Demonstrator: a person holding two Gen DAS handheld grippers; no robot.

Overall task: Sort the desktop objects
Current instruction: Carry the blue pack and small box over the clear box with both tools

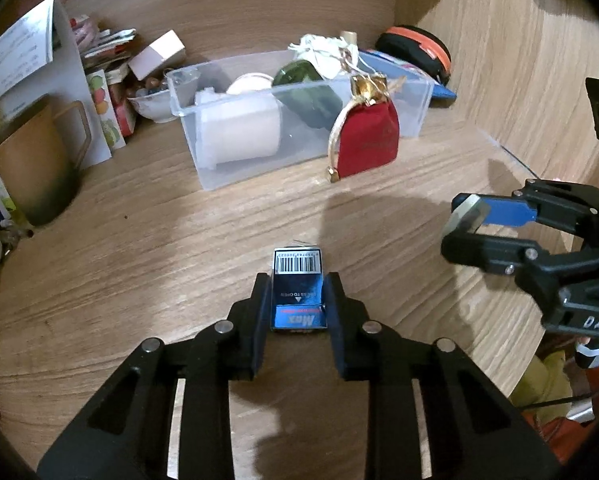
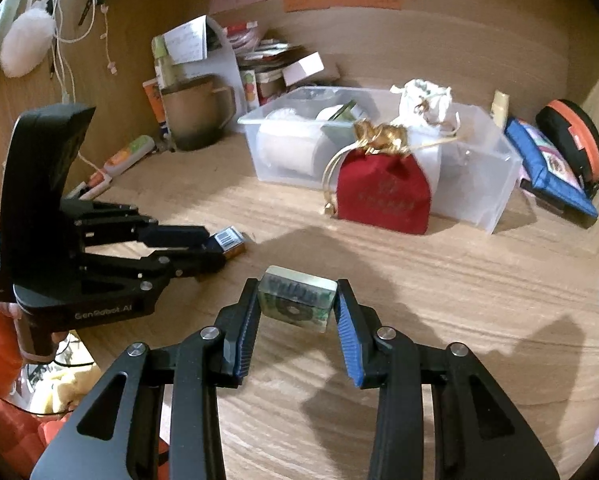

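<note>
1. Two grippers work my desk (image 1: 139,208).
2. My left gripper (image 1: 298,300) pinches a small blue box (image 1: 297,292), barcode end forward, near the desk's front edge.
3. My right gripper (image 2: 295,304) pinches a clear case (image 2: 297,303), held above the desk.
4. A clear bin (image 1: 415,108) stands toward the back edge; a red pouch (image 1: 369,140) leans on its front wall.

Bin (image 1: 187,120) contents blurry — pouch (image 2: 383,196) hides bin front.
</note>
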